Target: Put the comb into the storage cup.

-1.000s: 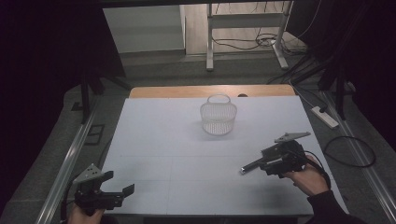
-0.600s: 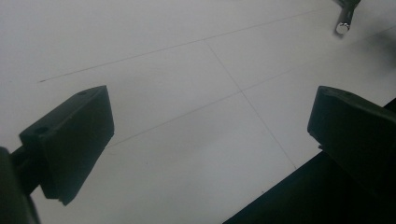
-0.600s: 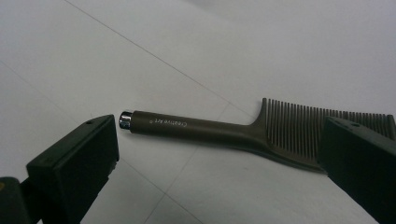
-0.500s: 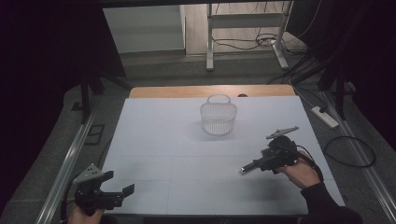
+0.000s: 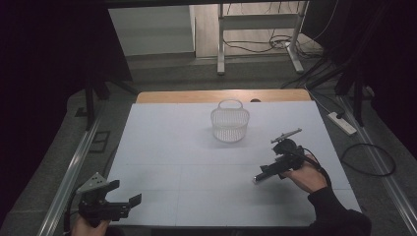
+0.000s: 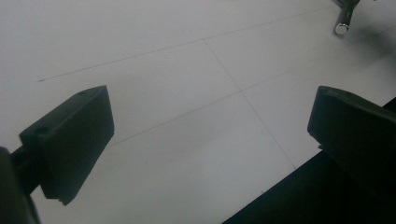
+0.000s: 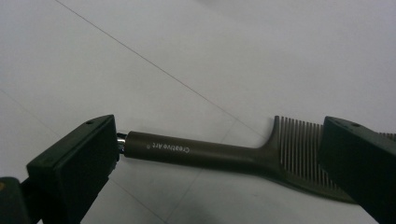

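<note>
A: Right gripper [image 7: 219, 163]: jaws spread wide, one at each end of the comb [image 7: 224, 156], not closed on it. The comb lies flat on the table [image 5: 172, 142] between them, handle toward one jaw, teeth toward the other.

B: Why straddle it lengthwise?

A: My reading: the gripper is lined up along the comb rather than across it. To close on the handle it would probably need to turn so the jaws cross the narrow width. As it stands, closing would only push on the comb's ends.

B: And the left gripper [image 5: 109, 202]?

A: Jaws spread, nothing between them. It sits low at the table's near left corner, well apart from the work. It looks parked, leaving the right side room.

B: Where does the comb sit on the table?

A: Right half, toward the near edge, under the right hand [image 5: 302, 172]. In the left gripper view a shiny tip [image 6: 342, 27] shows at the far corner, likely the handle's metal end.

B: Anything farther out?

A: A wire basket [image 5: 229, 121] stands upright near the table's far middle, apart from the comb. It is a plausible destination, being the only container on the table.
</note>
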`<action>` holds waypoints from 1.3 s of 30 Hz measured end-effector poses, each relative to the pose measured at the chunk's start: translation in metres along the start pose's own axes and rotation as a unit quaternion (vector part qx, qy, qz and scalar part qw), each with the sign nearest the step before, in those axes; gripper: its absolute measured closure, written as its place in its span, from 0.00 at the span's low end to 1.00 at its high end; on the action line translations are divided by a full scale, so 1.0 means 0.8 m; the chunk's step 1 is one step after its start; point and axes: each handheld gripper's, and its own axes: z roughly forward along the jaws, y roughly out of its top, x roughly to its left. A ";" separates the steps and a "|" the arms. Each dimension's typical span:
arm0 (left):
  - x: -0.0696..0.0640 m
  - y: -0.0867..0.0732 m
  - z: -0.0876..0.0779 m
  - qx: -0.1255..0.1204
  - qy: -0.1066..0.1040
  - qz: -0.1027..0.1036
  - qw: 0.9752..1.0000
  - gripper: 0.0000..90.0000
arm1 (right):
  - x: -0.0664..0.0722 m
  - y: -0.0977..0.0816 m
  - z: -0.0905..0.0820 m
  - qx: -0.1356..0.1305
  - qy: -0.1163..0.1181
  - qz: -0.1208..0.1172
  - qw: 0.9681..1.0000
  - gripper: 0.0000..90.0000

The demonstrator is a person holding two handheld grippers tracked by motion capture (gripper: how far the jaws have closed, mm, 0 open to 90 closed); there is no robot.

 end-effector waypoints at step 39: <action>0.001 0.000 0.000 0.000 -0.002 0.000 1.000 0.02 | 0.009 0.029 0.028 0.038 0.041 -0.050 0.997 1.00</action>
